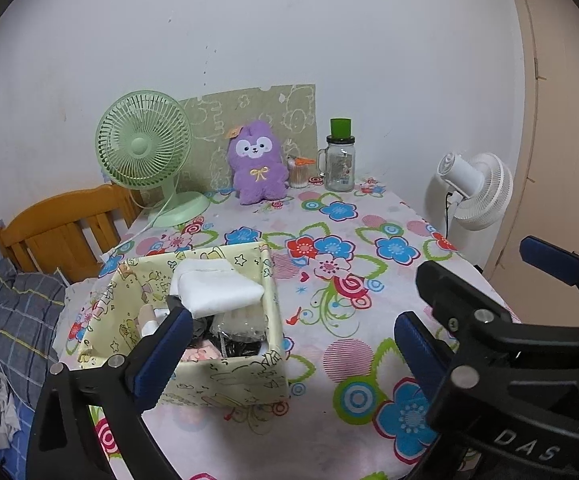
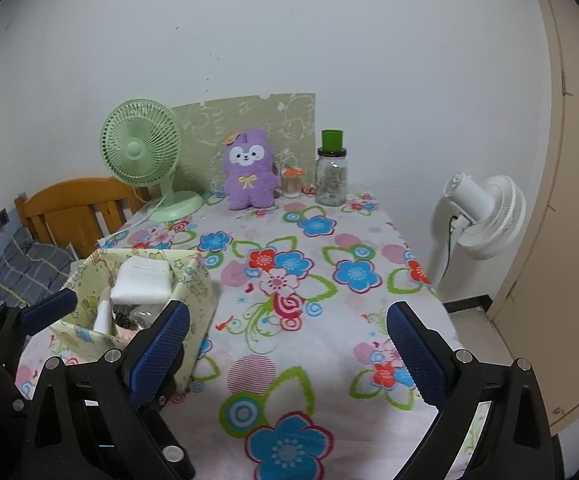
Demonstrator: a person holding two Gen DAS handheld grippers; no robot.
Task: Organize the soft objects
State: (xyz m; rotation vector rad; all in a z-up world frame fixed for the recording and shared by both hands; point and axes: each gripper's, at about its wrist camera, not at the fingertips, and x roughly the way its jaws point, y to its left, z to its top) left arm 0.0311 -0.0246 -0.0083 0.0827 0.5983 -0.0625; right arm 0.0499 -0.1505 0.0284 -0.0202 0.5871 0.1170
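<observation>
Near the counter's (image 1: 329,432) front-left corner I see a pale yellow cartoon-print box (image 1: 225,376) with a folded white cloth (image 1: 217,290) lying on top of its contents. My left gripper (image 1: 289,344) has its jaws spread, nothing between them, as does my right gripper (image 2: 287,344). "DAS" reads on the right gripper's body. A purple plush (image 1: 255,162) sits at the back edge, between a green fan (image 1: 143,146) and a glass jar (image 1: 339,166).

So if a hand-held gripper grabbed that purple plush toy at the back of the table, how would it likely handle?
The purple plush toy looks fuzzy and stuffed, so it would probably squash under the pads and feel light. It is propped upright against the green board, so a push would likely topple or slide it, not roll it. Probably not fragile.
</observation>
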